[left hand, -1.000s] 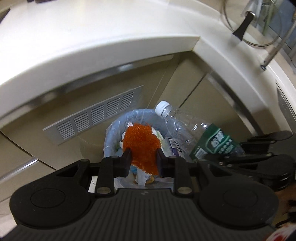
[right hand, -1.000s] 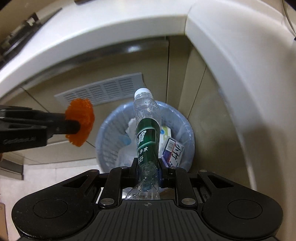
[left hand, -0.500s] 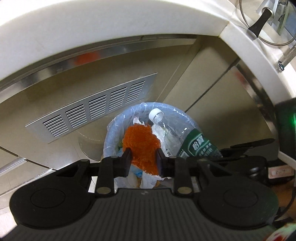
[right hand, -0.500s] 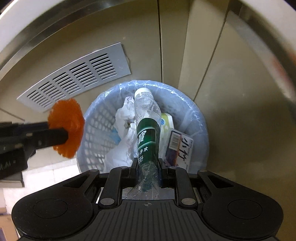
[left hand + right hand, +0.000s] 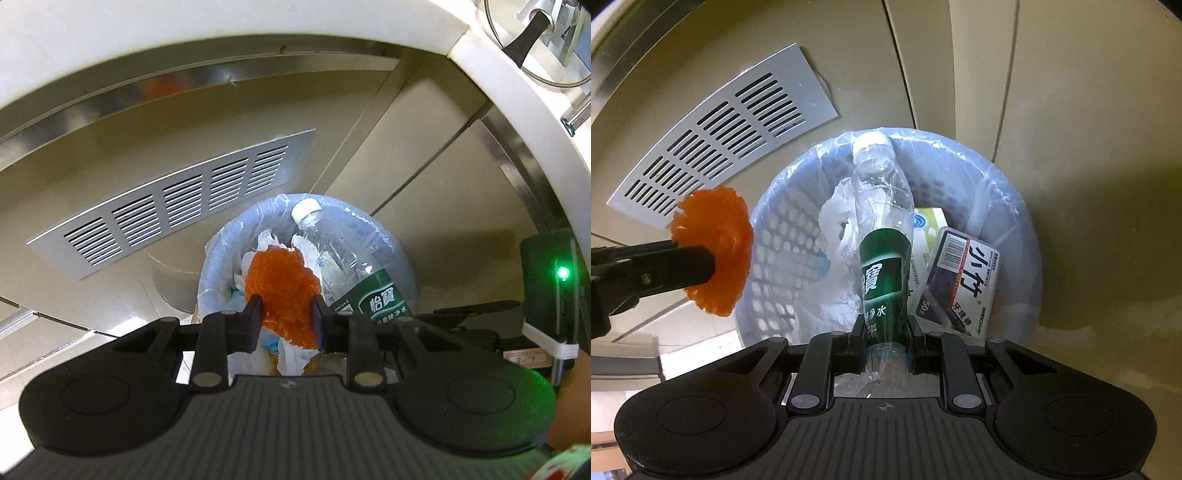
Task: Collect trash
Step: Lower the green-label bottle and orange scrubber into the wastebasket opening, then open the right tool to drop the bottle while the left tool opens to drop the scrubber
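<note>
My left gripper (image 5: 286,314) is shut on an orange mesh ball (image 5: 282,286) and holds it above the left rim of a pale blue trash bin (image 5: 218,258). The ball (image 5: 714,254) also shows in the right wrist view, left of the bin (image 5: 775,240). My right gripper (image 5: 884,332) is shut on a crushed clear plastic bottle (image 5: 882,236) with a green label, cap pointing away, held over the bin's middle. The bottle (image 5: 354,273) also shows in the left wrist view.
The bin has a plastic liner and holds crumpled white paper (image 5: 834,221) and two small boxes (image 5: 960,284). It stands on the floor against beige cabinet fronts with a silver vent grille (image 5: 177,206). A white countertop edge (image 5: 517,92) curves above.
Both grippers have moved down and closer to the bin, which now looks larger. The bottle and orange ball remain gripped.
</note>
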`<state>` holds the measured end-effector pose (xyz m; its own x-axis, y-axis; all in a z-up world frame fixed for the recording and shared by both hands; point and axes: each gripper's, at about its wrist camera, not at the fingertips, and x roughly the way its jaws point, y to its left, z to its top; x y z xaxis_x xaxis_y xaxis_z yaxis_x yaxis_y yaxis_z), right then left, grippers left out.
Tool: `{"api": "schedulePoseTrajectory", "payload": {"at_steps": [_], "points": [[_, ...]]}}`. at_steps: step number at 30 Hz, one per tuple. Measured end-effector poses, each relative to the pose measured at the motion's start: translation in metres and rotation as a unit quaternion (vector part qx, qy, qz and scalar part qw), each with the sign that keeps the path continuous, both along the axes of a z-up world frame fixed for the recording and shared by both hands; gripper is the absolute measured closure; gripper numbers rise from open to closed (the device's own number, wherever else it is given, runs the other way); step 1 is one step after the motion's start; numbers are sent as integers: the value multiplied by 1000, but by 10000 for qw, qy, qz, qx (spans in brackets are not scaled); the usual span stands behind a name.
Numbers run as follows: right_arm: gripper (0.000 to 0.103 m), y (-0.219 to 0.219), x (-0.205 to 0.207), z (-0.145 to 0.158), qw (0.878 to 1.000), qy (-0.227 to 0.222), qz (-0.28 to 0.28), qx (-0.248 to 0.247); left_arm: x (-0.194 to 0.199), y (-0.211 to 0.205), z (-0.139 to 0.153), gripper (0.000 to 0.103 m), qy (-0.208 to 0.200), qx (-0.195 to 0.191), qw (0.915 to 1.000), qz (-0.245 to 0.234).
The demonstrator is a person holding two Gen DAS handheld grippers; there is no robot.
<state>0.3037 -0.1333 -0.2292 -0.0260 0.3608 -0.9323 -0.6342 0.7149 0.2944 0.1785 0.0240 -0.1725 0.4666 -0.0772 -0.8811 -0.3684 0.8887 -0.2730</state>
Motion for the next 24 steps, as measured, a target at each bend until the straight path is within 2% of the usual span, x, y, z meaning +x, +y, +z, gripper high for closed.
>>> {"api": "schedulePoseTrajectory", "payload": {"at_steps": [3,5,7,8,18,24], "points": [[83,0,0,5,10000,-27,-3,79,1,-1,-1,79,6,1,10000,-36],[75,0,1,8,9999,-77,5,92,2,-1,-2,79,8,9,10000,-58],[47,1,0,11,10000,-88,20,-33,2,-1,-1,79,4,13,10000,-87],[45,1,-1,14,9999,-117,10,-7,2,-1,-1,79,4,21,9999,-103],[44,-3,0,27,9996,-279,69,-54,0,-2,1,79,-5,64,9999,-125],[40,-7,-2,32,9986,-480,201,-124,-1,-3,1,79,4,83,9999,-127]]}}
